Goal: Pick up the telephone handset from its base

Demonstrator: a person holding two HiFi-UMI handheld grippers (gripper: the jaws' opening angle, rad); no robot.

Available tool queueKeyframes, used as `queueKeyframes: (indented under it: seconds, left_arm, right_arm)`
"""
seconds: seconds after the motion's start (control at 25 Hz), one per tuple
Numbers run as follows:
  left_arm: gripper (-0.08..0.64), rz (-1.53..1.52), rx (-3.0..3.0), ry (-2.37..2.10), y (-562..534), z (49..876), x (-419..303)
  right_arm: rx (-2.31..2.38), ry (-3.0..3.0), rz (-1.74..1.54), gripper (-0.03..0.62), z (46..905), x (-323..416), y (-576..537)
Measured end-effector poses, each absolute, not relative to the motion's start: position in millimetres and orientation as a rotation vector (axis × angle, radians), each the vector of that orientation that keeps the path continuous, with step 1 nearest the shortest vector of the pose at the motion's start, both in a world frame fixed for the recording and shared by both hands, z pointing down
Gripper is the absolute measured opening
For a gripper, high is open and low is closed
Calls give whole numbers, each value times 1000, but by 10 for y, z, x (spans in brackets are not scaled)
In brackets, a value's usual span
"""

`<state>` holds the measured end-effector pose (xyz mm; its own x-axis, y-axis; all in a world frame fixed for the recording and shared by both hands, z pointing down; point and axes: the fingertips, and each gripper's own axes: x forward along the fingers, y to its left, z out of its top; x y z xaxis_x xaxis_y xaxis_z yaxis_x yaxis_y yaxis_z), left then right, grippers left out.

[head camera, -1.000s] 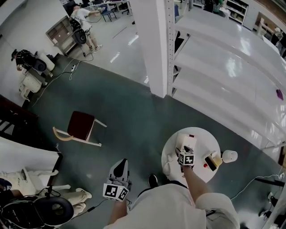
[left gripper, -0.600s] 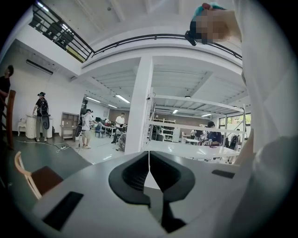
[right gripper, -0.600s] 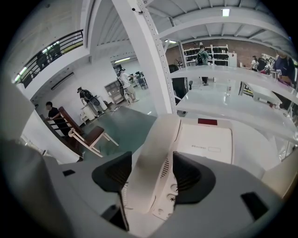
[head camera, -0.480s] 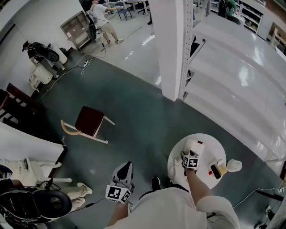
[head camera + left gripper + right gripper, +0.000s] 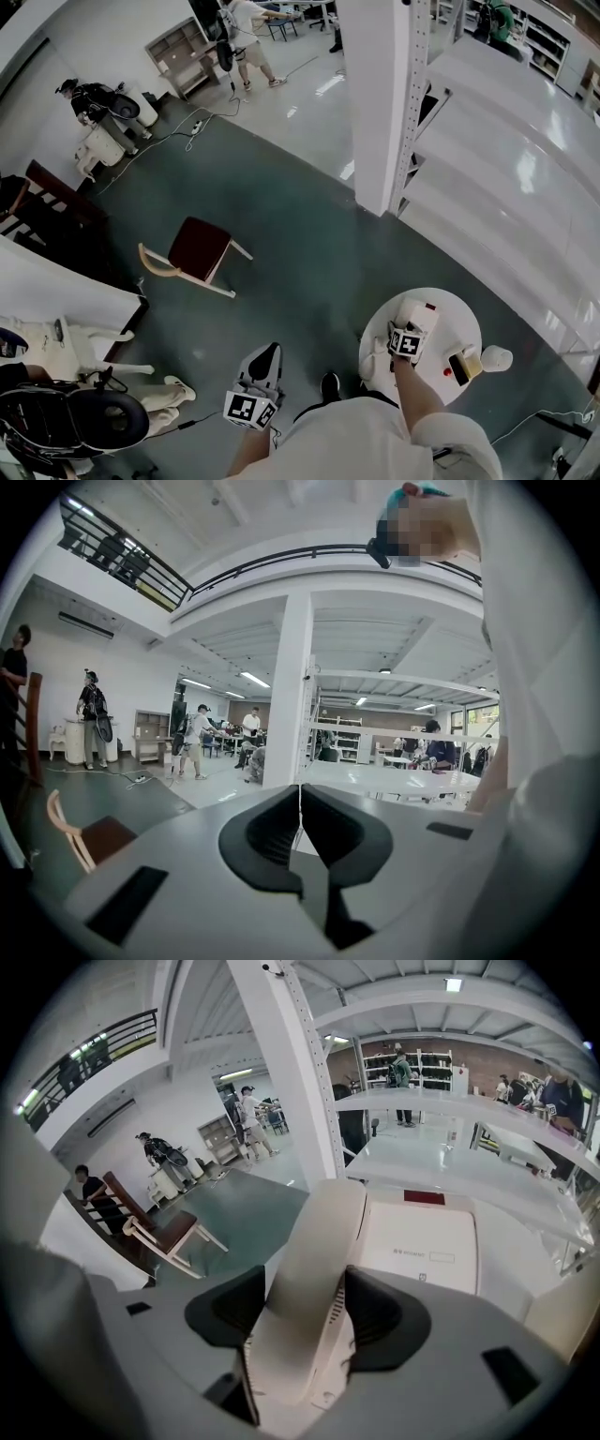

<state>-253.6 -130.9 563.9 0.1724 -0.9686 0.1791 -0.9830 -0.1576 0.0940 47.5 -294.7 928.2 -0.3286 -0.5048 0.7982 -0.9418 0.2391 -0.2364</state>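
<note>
A large open workshop hall is shown: a grey-green painted floor (image 5: 291, 225), a white pillar (image 5: 380, 94), long white metal shelving (image 5: 506, 169), a railed mezzanine (image 5: 122, 560), ceiling strip lights (image 5: 453, 983), and people (image 5: 246, 37) seen among distant work benches.

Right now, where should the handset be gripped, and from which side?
Grip the handset at its slim middle shaft, jaws across its width, coming in from the near end along its length, as the right tool sits. It lies flat along the left side of the base, and both long sides look open enough to take a pad.
</note>
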Motion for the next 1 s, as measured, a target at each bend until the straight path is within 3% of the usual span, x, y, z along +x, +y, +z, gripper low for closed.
queueKeyframes:
  seconds: [1.0]
  left_arm:
    - [21,91,2203,-1945,-1286,5650,-2705]
  right_arm:
    - [1394,-1763,940,264,9298,456,-3012]
